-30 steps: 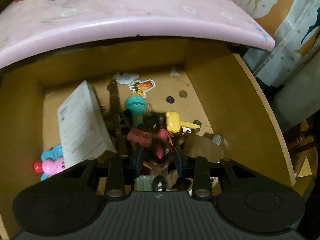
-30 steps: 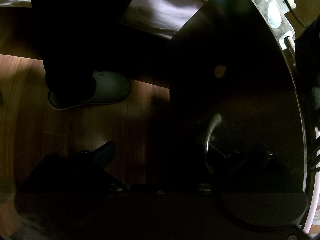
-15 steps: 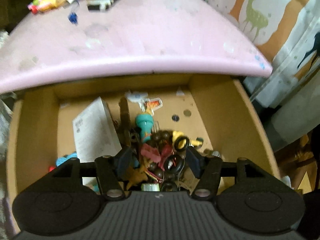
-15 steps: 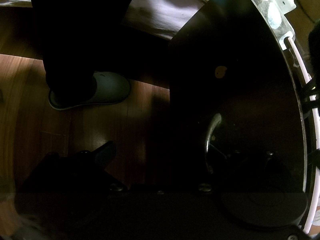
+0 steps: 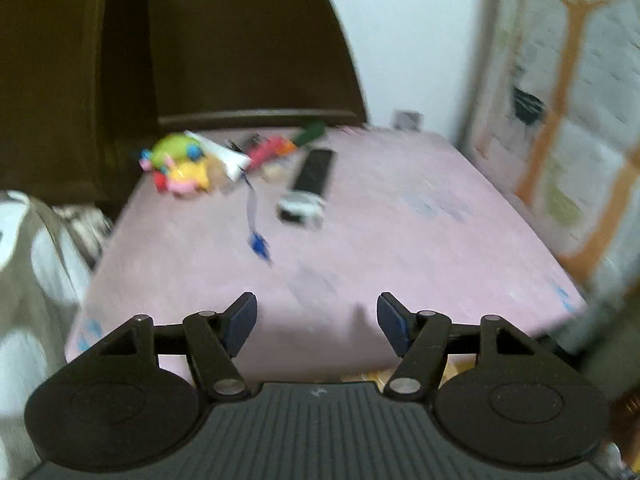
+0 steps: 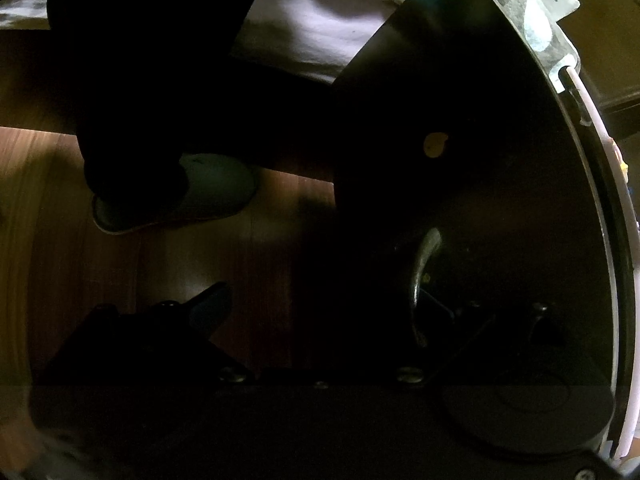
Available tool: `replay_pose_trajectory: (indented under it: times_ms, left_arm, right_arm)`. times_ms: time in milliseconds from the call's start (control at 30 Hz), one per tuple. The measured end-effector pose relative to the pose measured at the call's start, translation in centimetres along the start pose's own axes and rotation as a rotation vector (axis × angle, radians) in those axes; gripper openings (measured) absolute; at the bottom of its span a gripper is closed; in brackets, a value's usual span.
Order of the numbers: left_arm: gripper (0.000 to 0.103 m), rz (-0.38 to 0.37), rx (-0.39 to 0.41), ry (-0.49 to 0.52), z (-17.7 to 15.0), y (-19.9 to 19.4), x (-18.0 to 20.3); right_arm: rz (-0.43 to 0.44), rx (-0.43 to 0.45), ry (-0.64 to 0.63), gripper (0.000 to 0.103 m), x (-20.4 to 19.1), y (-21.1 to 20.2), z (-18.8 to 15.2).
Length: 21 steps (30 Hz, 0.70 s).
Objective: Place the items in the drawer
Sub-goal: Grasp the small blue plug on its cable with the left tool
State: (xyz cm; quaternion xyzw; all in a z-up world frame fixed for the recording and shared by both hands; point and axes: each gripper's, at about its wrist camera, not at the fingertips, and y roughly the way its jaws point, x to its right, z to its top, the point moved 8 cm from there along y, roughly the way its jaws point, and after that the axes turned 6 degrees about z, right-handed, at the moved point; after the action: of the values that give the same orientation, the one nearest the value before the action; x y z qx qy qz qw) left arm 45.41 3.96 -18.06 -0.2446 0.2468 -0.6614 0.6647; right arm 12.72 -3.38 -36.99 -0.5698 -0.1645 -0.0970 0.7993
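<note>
My left gripper (image 5: 317,320) is open and empty, raised above the front edge of the pink tabletop (image 5: 400,240). On the tabletop lie a colourful toy pile (image 5: 180,164), a black remote (image 5: 314,170), a small black-and-white box (image 5: 300,210) and a blue tag on a cord (image 5: 258,244). The drawer is almost hidden below the gripper; only a sliver of its wood (image 5: 452,370) shows. My right gripper (image 6: 320,304) is open at the dark drawer front (image 6: 480,200), with the metal handle (image 6: 424,264) by its right finger.
A dark wooden headboard (image 5: 220,40) stands behind the table. A patterned curtain (image 5: 568,120) hangs on the right. White cloth (image 5: 24,260) lies at the left. In the right wrist view a slippered foot (image 6: 180,196) stands on the wooden floor (image 6: 260,272).
My left gripper opened wide, left the bundle of small items in the drawer, and rose and tilted up to face the tabletop. The right gripper has stayed at the drawer handle.
</note>
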Motion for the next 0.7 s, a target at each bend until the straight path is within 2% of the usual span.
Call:
replay_pose_trajectory:
  times_ms: [167,333,400,500,533,700]
  left_arm:
    - [0.063,0.053,0.013,-0.018,2.1,4.2,-1.9]
    - [0.040,0.076,-0.008,-0.016,2.1,6.4,-2.2]
    - [0.039,0.085,-0.017,-0.015,2.1,7.3,-2.3]
    - [0.027,0.093,-0.016,0.000,2.2,7.9,-2.3]
    - [0.011,0.089,-0.018,0.008,2.1,7.8,-2.2]
    - [0.012,-0.017,-0.012,-0.054,2.0,5.0,-1.0]
  right_arm:
    - [0.003,0.003,-0.010,0.101,-0.1,0.0,-0.1]
    - [0.006,0.007,-0.018,0.102,-0.1,-0.1,0.0]
    - [0.006,0.008,-0.022,0.102,-0.1,-0.1,0.0]
    - [0.007,0.008,-0.027,0.102,-0.1,0.1,0.1]
    - [0.007,0.008,-0.029,0.102,-0.1,0.1,0.1]
    - [0.009,0.002,-0.037,0.102,0.0,0.2,0.3]
